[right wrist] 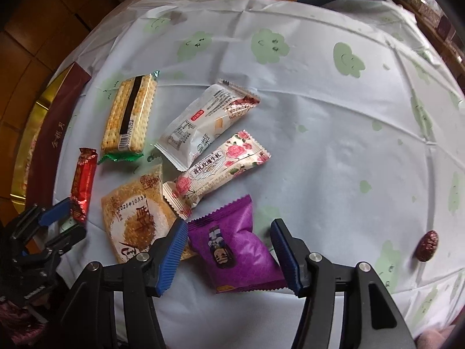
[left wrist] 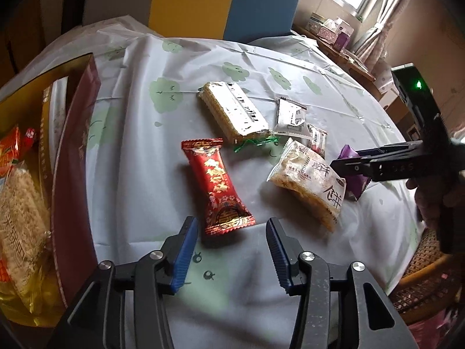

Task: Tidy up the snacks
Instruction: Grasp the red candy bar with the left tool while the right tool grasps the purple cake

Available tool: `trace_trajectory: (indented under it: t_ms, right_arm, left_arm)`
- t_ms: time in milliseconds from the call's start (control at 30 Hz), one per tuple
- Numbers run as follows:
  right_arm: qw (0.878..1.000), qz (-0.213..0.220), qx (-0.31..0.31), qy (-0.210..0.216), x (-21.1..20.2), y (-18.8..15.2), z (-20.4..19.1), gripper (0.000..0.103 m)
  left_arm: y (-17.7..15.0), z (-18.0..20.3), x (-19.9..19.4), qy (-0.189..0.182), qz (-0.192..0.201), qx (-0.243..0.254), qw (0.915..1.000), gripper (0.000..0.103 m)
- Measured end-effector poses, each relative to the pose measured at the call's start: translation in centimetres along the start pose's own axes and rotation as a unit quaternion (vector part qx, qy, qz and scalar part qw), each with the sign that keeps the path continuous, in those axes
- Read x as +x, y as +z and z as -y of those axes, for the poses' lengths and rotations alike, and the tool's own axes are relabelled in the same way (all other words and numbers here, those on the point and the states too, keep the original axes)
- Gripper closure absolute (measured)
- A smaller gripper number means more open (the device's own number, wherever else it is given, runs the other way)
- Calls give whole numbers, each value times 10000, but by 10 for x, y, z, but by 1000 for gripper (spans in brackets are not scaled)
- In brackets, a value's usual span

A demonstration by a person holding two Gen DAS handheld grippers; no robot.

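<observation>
A red foil candy packet (left wrist: pixel 221 186) lies on the tablecloth. Its near end sits between the blue pads of my left gripper (left wrist: pixel 231 222), which is open and not pressing it. My right gripper (right wrist: pixel 229 224) is open too, its fingers straddling a purple snack packet (right wrist: pixel 232 250) without squeezing it. From the left wrist view the right gripper (left wrist: pixel 345 160) hovers over that purple packet (left wrist: pixel 356 180). The right wrist view shows the left gripper (right wrist: pixel 74 218) at the red packet (right wrist: pixel 83 183). A maroon and gold box (left wrist: pixel 75 151) with several snacks inside stands at the left.
Loose on the cloth lie a cracker pack (right wrist: pixel 128 113), a white packet (right wrist: pixel 200 125), a rose-printed packet (right wrist: pixel 221 168) and a clear crisp-cake packet (right wrist: pixel 136 221). A red date (right wrist: pixel 426 245) sits at the right. A wicker chair (left wrist: pixel 427 279) stands beyond the table's edge.
</observation>
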State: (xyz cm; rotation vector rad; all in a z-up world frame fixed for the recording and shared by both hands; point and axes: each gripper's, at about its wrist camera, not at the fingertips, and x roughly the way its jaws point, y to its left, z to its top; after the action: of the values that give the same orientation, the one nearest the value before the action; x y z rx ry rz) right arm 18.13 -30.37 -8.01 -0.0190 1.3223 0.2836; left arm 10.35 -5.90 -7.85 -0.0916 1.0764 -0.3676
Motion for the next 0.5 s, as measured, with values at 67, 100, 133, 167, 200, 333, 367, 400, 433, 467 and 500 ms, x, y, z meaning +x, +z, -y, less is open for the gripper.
trace_trajectory:
  t_ms: [67, 100, 133, 167, 200, 333, 367, 400, 433, 467, 500]
  right_arm:
    - [9996, 37, -99, -279, -2, -9, -9, 38]
    - [9990, 14, -130, -438, 1, -9, -14, 38]
    - [9982, -34, -153, -584, 3, -10, -15, 38]
    - [9975, -92, -165, -686, 6, -10, -14, 38]
    - [9975, -78, -169, -688, 5, -11, -14, 38]
    - [9978, 173, -152, -624, -9, -13, -15, 38]
    - [9980, 214, -151, -583, -12, -14, -16, 37]
    - [9981, 213, -154, -563, -13, -15, -17, 36]
    - [9979, 215, -166, -588, -14, -16, -18, 36]
    - [9976, 237, -174, -632, -15, -17, -18, 36]
    - [9975, 248, -152, -641, -17, -18, -17, 36]
  left_arm:
    - [-1, -2, -3, 25, -4, -36, 10000, 52]
    - [-1, -4, -5, 51, -2, -53, 10000, 52]
    - [0, -4, -7, 50, 5, -76, 10000, 52]
    - [1, -4, -8, 31, 14, -90, 10000, 52]
    - [4, -3, -10, 32, 31, -97, 9999, 52]
    - [17, 3, -9, 243, 43, -19, 9997, 52]
    - [22, 4, -6, 308, 25, -17, 9995, 52]
    - [27, 5, -4, 405, 3, -18, 9992, 52]
    - [31, 6, -1, 518, -28, -18, 9987, 52]
    - [35, 6, 3, 663, -76, -24, 9978, 52]
    - [39, 6, 8, 759, -133, -20, 9970, 52]
